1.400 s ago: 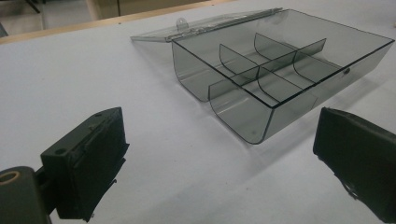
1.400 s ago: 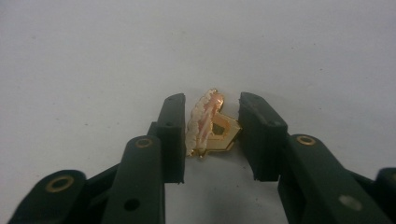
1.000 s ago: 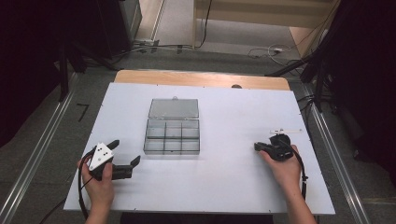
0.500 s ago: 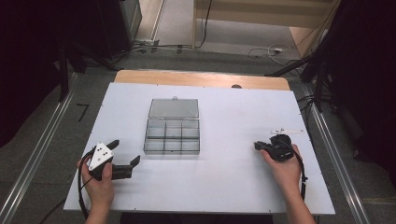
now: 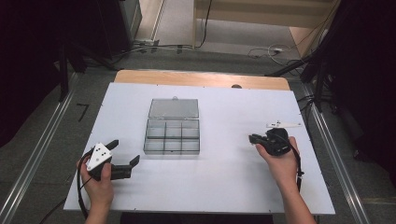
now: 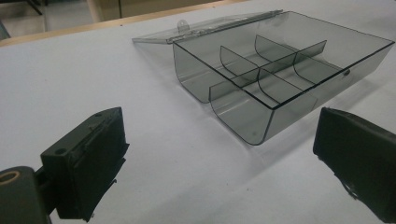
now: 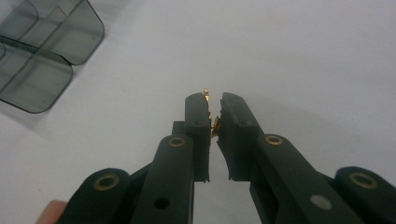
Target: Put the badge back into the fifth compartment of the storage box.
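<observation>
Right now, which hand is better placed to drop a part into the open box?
Right. The right gripper is shut on a small gold part; the left gripper is open and holds nothing beside the box.

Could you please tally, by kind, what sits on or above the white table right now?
Clear grey plastic compartment box with open lid: 1
Small gold-coloured metal piece, pinched in the right hand-held gripper: 1
Black hand-held gripper: 2, left and right
Total: 4
</observation>
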`<action>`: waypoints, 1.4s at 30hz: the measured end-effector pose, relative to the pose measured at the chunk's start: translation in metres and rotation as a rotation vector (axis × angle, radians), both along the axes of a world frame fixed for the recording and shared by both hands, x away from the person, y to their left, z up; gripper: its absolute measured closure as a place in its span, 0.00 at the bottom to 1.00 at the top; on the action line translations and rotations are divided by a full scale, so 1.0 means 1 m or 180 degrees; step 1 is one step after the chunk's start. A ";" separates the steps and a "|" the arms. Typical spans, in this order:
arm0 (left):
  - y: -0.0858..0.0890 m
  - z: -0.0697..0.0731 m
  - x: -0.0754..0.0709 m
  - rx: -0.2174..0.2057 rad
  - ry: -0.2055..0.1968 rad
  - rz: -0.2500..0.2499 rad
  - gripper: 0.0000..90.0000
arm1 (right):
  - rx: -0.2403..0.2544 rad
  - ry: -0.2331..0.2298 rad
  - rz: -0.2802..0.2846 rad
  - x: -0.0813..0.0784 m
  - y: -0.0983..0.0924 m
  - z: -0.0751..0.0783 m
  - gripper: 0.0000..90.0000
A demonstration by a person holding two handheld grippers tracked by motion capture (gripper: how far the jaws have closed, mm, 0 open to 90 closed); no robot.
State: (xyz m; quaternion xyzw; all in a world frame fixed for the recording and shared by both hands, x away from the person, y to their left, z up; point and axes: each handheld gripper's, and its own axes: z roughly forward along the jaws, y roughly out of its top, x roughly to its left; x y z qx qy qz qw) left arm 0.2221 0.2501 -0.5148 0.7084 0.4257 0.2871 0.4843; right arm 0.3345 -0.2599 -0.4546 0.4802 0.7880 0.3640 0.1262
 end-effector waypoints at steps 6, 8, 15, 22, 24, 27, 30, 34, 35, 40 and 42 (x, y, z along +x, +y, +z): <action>0.000 0.000 0.000 0.0004 0.0002 -0.0003 0.03 | 0.0041 -0.0073 0.0091 -0.001 0.013 0.011 0.88; 0.000 0.000 0.000 0.0003 0.0001 -0.0004 0.03 | 0.0053 -0.0091 0.0114 -0.001 0.017 0.014 0.88; 0.000 0.000 0.000 0.0001 0.0001 -0.0004 0.03 | 0.0085 -0.0132 0.0180 -0.002 0.028 0.021 0.88; 0.000 0.000 0.000 -0.0003 -0.0002 -0.0005 0.03 | 0.0141 -0.0165 0.0273 -0.002 0.045 0.026 0.88; 0.000 0.000 0.000 -0.0007 -0.0004 -0.0005 0.03 | 0.0143 -0.0163 0.0292 -0.002 0.049 0.028 0.88; 0.000 0.000 0.000 -0.0007 -0.0005 -0.0006 0.03 | 0.0150 -0.0179 0.0329 -0.002 0.055 0.030 0.88; 0.000 0.000 0.000 -0.0007 -0.0004 -0.0009 0.03 | 0.0164 -0.0191 0.0357 -0.001 0.060 0.032 0.88; 0.000 0.000 0.000 -0.0012 -0.0001 -0.0010 0.03 | 0.0170 -0.0194 0.0397 -0.001 0.068 0.033 0.88; 0.000 0.000 0.000 -0.0016 0.0000 -0.0008 0.03 | 0.0170 -0.0186 0.0396 -0.001 0.070 0.033 0.88; 0.001 0.000 0.000 -0.0018 0.0001 -0.0013 0.03 | 0.0157 -0.0196 0.0444 0.000 0.080 0.035 0.88; 0.001 0.000 0.000 -0.0021 0.0000 -0.0013 0.03 | 0.0158 -0.0203 0.0467 0.001 0.083 0.035 0.88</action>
